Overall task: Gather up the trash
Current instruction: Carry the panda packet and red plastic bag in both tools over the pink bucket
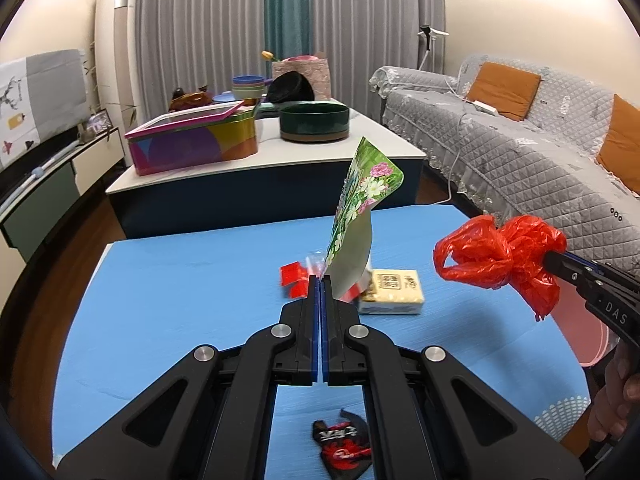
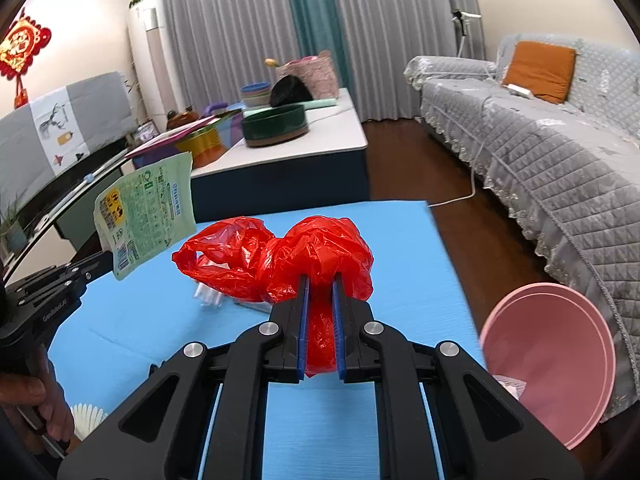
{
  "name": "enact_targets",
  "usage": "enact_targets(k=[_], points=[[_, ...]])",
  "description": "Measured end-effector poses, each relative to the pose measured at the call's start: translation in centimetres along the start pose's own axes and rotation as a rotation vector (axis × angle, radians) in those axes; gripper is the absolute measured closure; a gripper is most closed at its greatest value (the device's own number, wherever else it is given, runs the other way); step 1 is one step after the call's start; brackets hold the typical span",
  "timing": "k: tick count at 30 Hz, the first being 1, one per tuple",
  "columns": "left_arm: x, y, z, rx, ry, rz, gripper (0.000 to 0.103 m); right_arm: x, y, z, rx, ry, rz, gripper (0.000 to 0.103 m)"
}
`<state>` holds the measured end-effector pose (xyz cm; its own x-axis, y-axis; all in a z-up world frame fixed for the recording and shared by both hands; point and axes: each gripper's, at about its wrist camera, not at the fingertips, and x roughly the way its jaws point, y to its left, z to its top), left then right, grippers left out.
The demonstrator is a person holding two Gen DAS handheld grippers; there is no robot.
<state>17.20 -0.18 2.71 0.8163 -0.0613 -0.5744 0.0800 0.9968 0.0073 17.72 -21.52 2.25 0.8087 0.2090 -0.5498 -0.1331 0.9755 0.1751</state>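
Both jaws clamped | left gripper: floral pouch | right gripper: red bag

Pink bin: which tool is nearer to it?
Right. The right tool, shut on the red bag, is beside the pink bin; the left tool, gripping the green pouch, is across the table.

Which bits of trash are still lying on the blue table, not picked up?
The black-and-red wrapper, the red wrapper and the tissue pack; the flowered pouch and red bag are held up.
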Motion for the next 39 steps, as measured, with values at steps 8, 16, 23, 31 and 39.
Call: enact_targets(k=[8,16,23,31,39], points=[[0.4,-2.1,0.1,0.019,-0.003,-0.038,0.103,-1.1,-2.3,0.2,0.038,-0.033,-0.056,0.092],[1.2,-4.7,0.2,0.045,-0.005,-0.084,0.103,-2.2,-5.1,0.5,0.082,-0.056,-0.121,0.092],[1.9,-7.5,0.4,0.070,-0.009,-0.137,0.103,-3.7,-7.6,0.3,0.111,-0.075,-0.179,0.092],[2.4,-10.9,0.4,0.099,-0.007,-0.190,0.103,-5.5,-9.8,0.0,0.132,-0.103,-0.235,0.092],[2.6,-14.0,0.4,0.123,-0.006,-0.244,0.103,-6.6,-12.6,-0.7,0.161,-0.104,-0.292,0.092]])
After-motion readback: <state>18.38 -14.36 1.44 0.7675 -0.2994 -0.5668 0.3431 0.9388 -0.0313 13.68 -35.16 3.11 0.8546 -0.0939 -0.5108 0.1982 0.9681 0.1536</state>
